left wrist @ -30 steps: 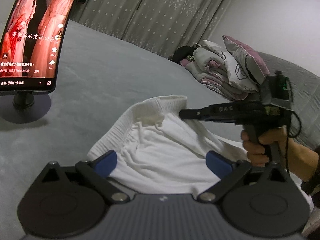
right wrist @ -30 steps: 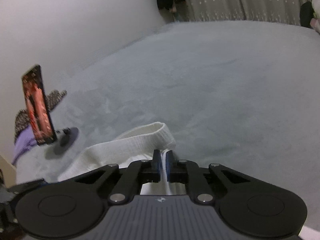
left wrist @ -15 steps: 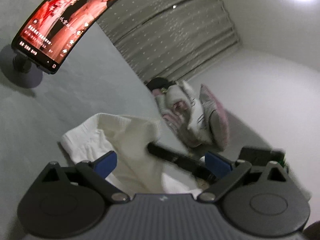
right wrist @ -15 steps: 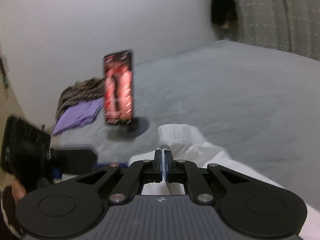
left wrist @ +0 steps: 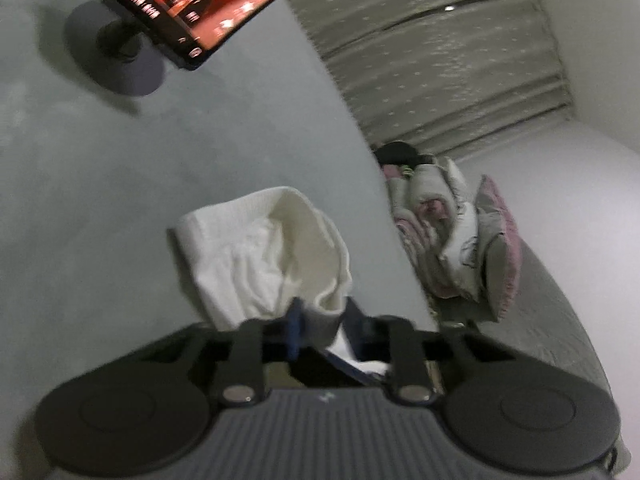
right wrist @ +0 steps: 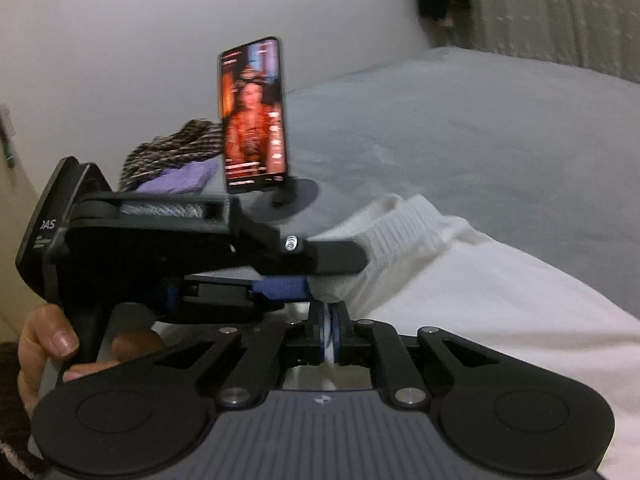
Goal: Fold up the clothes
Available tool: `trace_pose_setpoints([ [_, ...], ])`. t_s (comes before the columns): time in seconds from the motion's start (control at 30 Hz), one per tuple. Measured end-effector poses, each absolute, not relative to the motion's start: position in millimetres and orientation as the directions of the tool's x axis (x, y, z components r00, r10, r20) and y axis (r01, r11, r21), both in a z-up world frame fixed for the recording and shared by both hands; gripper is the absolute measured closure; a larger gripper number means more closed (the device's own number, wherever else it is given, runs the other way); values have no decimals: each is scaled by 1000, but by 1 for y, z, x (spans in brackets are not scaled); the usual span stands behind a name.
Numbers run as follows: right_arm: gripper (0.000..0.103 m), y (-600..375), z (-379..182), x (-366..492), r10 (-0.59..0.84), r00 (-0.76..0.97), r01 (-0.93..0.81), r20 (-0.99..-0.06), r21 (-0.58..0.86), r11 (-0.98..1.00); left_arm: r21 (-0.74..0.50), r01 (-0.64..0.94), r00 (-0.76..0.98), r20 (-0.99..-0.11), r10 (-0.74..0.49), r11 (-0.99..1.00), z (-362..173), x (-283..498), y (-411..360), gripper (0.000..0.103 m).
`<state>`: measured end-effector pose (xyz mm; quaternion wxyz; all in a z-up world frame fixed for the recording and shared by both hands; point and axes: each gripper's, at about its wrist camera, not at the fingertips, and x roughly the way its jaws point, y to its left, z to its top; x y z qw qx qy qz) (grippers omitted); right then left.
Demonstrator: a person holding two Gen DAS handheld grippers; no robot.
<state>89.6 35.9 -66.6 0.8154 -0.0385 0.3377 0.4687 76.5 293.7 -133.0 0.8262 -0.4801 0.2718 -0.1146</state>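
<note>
Gripping the ribbed waistband of the white garment [left wrist: 268, 256], the left gripper [left wrist: 320, 328] had its blue pads closed down to the thickness of that band. The right gripper [right wrist: 329, 330] was clamped nearly shut on a thin fold of the same cloth, just beside the left one. Both held points close together on one edge, which probably served to lift the garment clear of the bed [right wrist: 460, 120] and bring the edge taut for a fold. Most of the cloth lay bunched near the bed's near edge. A phone on a stand [right wrist: 254, 116] stood towards the far side, playing video. Bundled bedding [left wrist: 452, 232] lay past the right edge, before pale curtains [left wrist: 440, 48].
</note>
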Motion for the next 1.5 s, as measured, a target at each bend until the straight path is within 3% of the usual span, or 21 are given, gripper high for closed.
trace_pose_setpoints([
  [0.03, 89, 30, -65, 89, 733, 341, -780, -588, 259, 570, -849, -89, 825, -356, -440, 521, -134, 78, 293, 86],
  [0.1, 70, 16, -62, 87, 720, 366, -752, -590, 268, 602, -830, -107, 826, -381, -416, 547, -131, 79, 291, 86],
  [0.17, 64, -3, -58, 86, 697, 404, -712, -592, 275, 646, -809, -116, 825, -401, -397, 576, -128, 78, 289, 86],
  [0.43, 64, -104, -45, 100, 505, 579, -415, -640, 301, 859, -733, -152, 813, -474, -338, 664, -113, 69, 279, 68],
  [0.67, 60, -192, -40, 118, 358, 664, -113, -656, 385, 916, -647, -174, 807, -526, -269, 742, -98, 52, 268, 67],
  [0.77, 56, -220, -44, 134, 292, 667, 44, -685, 427, 903, -613, -200, 800, -552, -234, 764, -91, 53, 262, 70],
  [0.83, 53, -235, -51, 145, 285, 656, 125, -699, 473, 872, -604, -219, 790, -571, -224, 766, -90, 52, 262, 80],
  [0.9, 52, -247, -59, 156, 285, 645, 194, -709, 513, 836, -603, -242, 780, -587, -217, 760, -91, 55, 263, 84],
  [1.07, 52, -265, -68, 176, 279, 668, 282, -690, 581, 763, -601, -284, 770, -607, -196, 747, -92, 61, 272, 92],
  [1.17, 56, -270, -70, 187, 262, 682, 299, -683, 588, 752, -604, -302, 771, -610, -183, 738, -88, 66, 278, 93],
  [1.23, 88, -273, -71, 194, 251, 691, 310, -678, 592, 744, -613, -306, 776, -604, -182, 729, -82, 70, 283, 94],
  [1.27, 92, -274, -71, 197, 245, 695, 316, -675, 594, 740, -619, -305, 779, -599, -184, 724, -79, 72, 286, 94],
  [1.5, 93, -265, -19, 162, 191, 821, 164, -538, 542, 824, -637, -267, 802, -563, -200, 723, -51, 83, 299, 94],
])
